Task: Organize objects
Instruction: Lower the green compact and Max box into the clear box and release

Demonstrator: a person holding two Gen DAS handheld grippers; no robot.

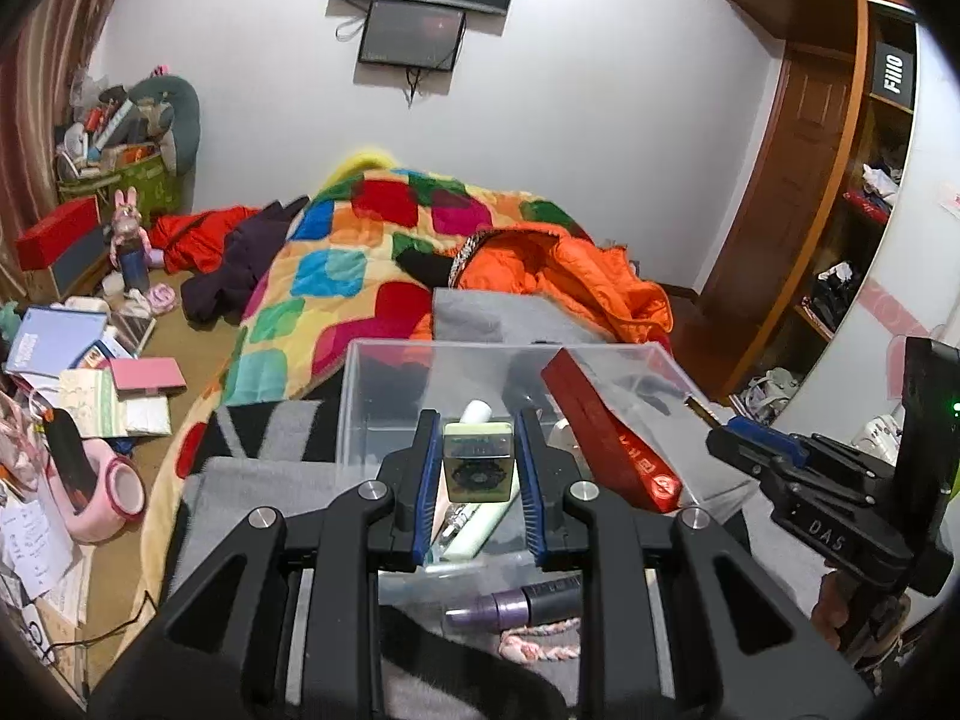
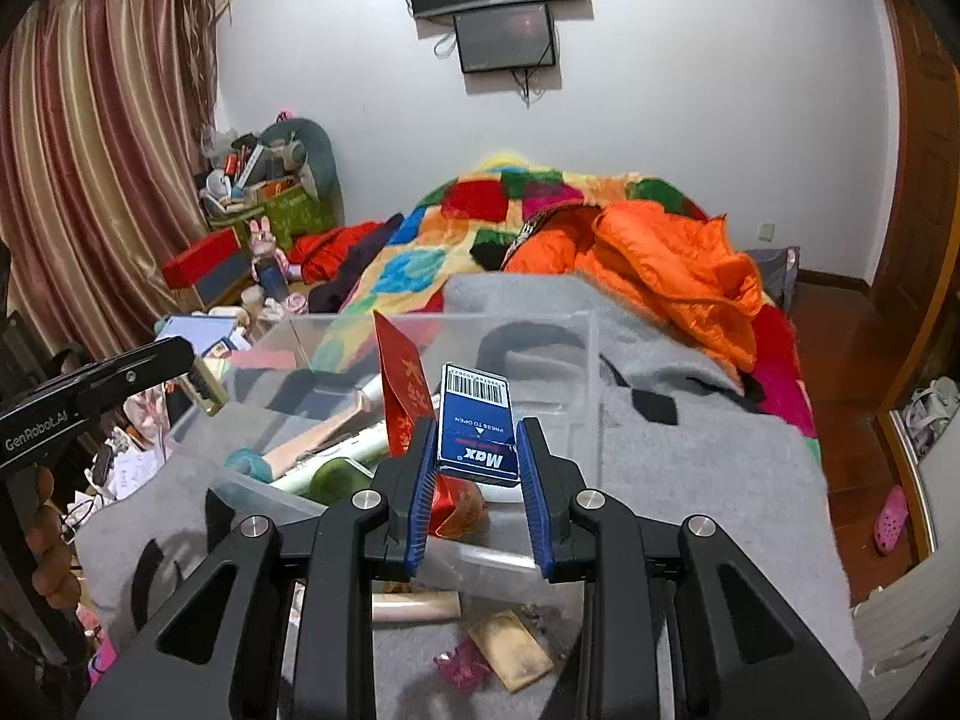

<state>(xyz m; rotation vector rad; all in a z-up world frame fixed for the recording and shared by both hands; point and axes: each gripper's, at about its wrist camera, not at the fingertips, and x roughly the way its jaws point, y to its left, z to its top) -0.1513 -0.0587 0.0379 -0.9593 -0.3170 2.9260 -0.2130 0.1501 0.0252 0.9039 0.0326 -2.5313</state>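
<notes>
My left gripper (image 1: 478, 427) is shut on a small pale-green case with a dark round emblem (image 1: 478, 468), held above a clear plastic box (image 1: 384, 348). In the box a red envelope (image 1: 606, 438) leans against the right wall, beside a white tube (image 1: 477, 414). In the right wrist view my right gripper (image 2: 477, 429) is shut on a blue "Max" packet with a barcode (image 2: 477, 414), over the same clear box (image 2: 591, 354), which also holds the red envelope (image 2: 405, 390) and several tubes. Each gripper shows in the other's view: the right one (image 1: 714, 429), the left one (image 2: 201, 387).
The box rests on a grey blanket (image 2: 690, 468) on a bed with a patchwork quilt (image 1: 336, 276) and an orange jacket (image 1: 570, 276). A purple lipstick (image 1: 510, 607) and a gold card (image 2: 510, 648) lie near me. Books and papers (image 1: 90, 384) litter the left; a wardrobe (image 1: 828, 180) stands right.
</notes>
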